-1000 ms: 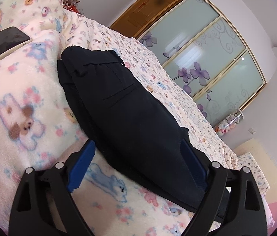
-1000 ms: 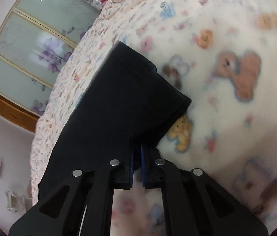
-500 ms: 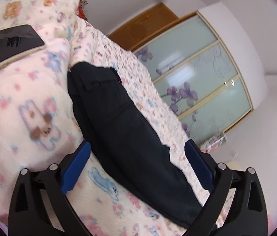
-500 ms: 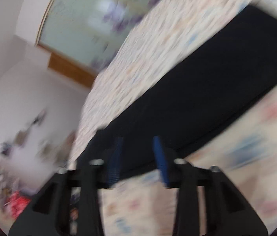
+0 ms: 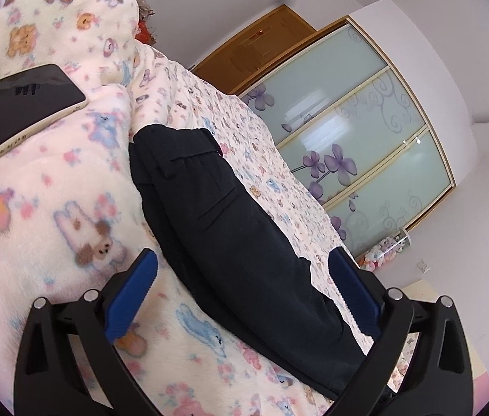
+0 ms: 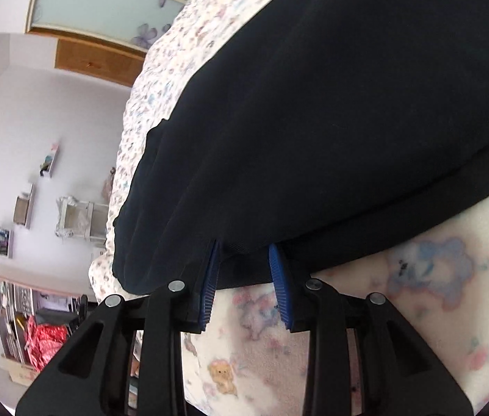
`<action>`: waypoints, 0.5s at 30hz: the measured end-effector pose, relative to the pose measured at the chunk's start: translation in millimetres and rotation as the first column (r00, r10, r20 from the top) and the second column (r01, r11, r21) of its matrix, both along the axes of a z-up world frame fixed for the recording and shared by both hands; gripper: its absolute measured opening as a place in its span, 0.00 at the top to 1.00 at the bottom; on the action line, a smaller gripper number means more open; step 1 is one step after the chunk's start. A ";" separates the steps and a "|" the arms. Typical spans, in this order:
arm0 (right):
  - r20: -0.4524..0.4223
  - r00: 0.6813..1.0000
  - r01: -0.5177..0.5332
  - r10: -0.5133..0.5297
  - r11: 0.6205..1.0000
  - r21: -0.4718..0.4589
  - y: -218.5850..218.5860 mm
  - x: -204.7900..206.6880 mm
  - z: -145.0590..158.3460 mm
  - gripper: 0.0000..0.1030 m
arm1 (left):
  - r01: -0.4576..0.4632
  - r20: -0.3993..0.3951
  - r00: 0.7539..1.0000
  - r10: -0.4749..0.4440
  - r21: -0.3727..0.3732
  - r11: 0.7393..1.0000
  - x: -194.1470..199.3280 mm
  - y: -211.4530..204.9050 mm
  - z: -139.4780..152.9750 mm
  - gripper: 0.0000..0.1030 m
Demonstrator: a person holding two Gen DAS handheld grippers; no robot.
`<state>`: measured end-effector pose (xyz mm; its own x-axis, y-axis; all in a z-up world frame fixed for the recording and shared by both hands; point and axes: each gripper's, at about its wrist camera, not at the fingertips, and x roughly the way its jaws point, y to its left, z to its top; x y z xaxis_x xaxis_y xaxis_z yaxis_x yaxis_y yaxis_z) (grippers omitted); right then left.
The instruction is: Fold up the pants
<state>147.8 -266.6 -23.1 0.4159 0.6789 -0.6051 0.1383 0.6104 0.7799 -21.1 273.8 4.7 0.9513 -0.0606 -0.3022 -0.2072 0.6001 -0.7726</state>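
Dark navy pants lie in a long folded strip on the fleece blanket, waistband at the far end. My left gripper is open wide, its blue pads on either side of the pants' near part, above the cloth and holding nothing. In the right wrist view the pants fill the upper frame. My right gripper is open, its blue pads level with the pants' near folded edge, the cloth running just past their tips; none sits between the pads.
A dark phone on a book lies on the blanket at far left. A sliding-door wardrobe with purple flowers stands beyond the bed. Shelves and a red bag stand against the far wall.
My right gripper opened, let go of the pants' end and swung along the strip to its long folded edge. My left gripper stayed open and lifted a little off the cloth.
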 end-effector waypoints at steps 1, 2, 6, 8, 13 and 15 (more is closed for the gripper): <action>-0.007 1.000 0.011 -0.011 1.000 -0.003 -0.3 -3.1 -1.7 0.69 | 0.000 0.001 1.000 0.000 -0.002 1.000 -0.2 0.6 0.1 0.04; -0.011 1.000 0.022 -0.022 1.000 -0.001 -0.8 -3.8 -0.9 0.69 | 0.000 0.002 1.000 0.000 -0.006 1.000 -0.5 1.4 0.2 0.04; 0.024 0.996 0.081 -0.082 0.996 0.029 1.3 3.3 -8.7 0.77 | 0.004 0.003 1.000 -0.004 -0.019 1.000 0.1 3.8 -0.6 0.03; 0.051 0.994 0.091 -0.093 0.995 0.041 -1.5 1.7 -7.6 0.86 | 0.006 0.002 1.000 -0.005 -0.022 1.000 -0.4 4.5 -0.8 0.03; 0.193 0.977 0.073 -0.096 0.990 0.123 -12.4 -27.5 19.5 0.95 | 0.001 0.010 1.000 0.000 -0.041 0.999 -3.0 7.7 -1.5 0.03; 0.217 0.973 0.062 -0.084 0.992 0.109 -20.2 -40.1 21.7 0.97 | 0.000 0.009 1.000 0.000 -0.054 0.999 -2.7 8.8 -3.1 0.03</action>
<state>107.7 -286.8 -1.4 0.5819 0.6948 -0.4227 -0.0028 0.5214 0.8533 -23.8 282.5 1.6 0.9540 -0.0767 -0.2898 -0.2000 0.5575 -0.8058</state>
